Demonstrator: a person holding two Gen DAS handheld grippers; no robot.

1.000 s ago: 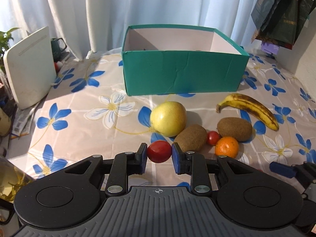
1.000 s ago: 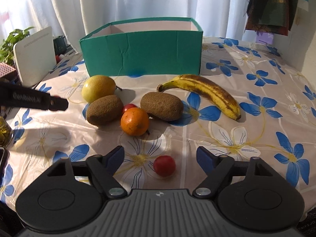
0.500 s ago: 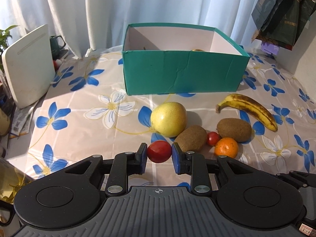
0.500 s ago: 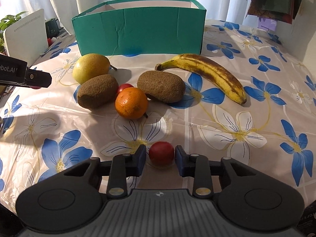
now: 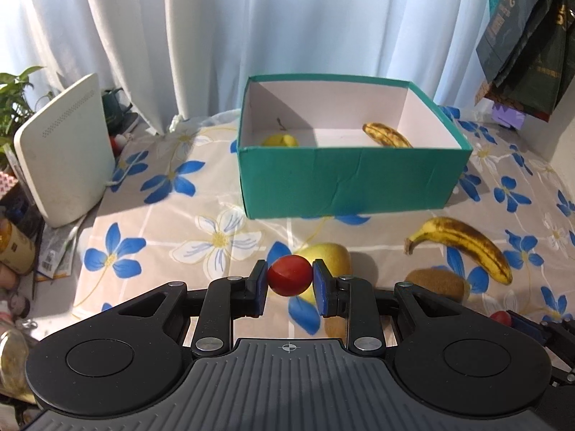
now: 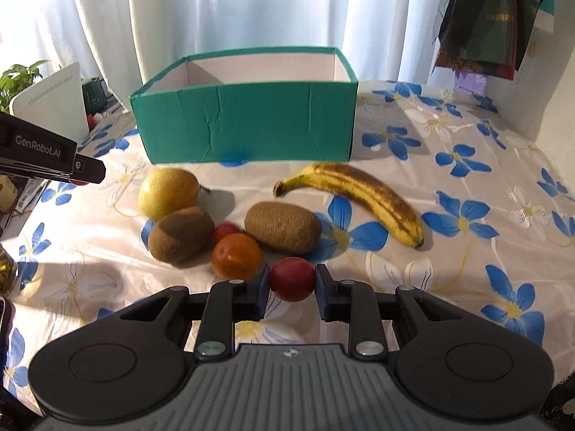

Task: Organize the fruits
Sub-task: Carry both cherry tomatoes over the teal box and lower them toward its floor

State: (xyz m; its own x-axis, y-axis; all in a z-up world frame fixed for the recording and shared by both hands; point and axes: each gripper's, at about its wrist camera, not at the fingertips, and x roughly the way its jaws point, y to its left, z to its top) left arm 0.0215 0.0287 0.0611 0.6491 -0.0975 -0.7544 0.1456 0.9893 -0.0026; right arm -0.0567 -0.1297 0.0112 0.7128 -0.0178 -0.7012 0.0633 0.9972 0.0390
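My left gripper [image 5: 289, 281] is shut on a red tomato [image 5: 289, 275] and holds it above the table, short of the teal box [image 5: 345, 179]. The box holds a yellow fruit [image 5: 280, 140] and a banana [image 5: 386, 135]. My right gripper [image 6: 291, 284] is shut on another red tomato [image 6: 291, 278] and holds it above the cloth. On the table lie a yellow pear [image 6: 168, 191], two kiwis [image 6: 181, 234] [image 6: 283, 227], an orange [image 6: 236, 255], a small tomato [image 6: 226, 230] and a spotted banana [image 6: 355, 191].
A white router-like panel [image 5: 66, 151] stands at the left by a plant [image 5: 14, 97]. Bottles and papers [image 5: 14, 248] sit at the left table edge. Dark bags [image 5: 524, 43] hang at the upper right. Curtains close the back.
Both grippers have risen with their tomatoes; the right one shut on its tomato a second ago. The left view now looks down into the box.
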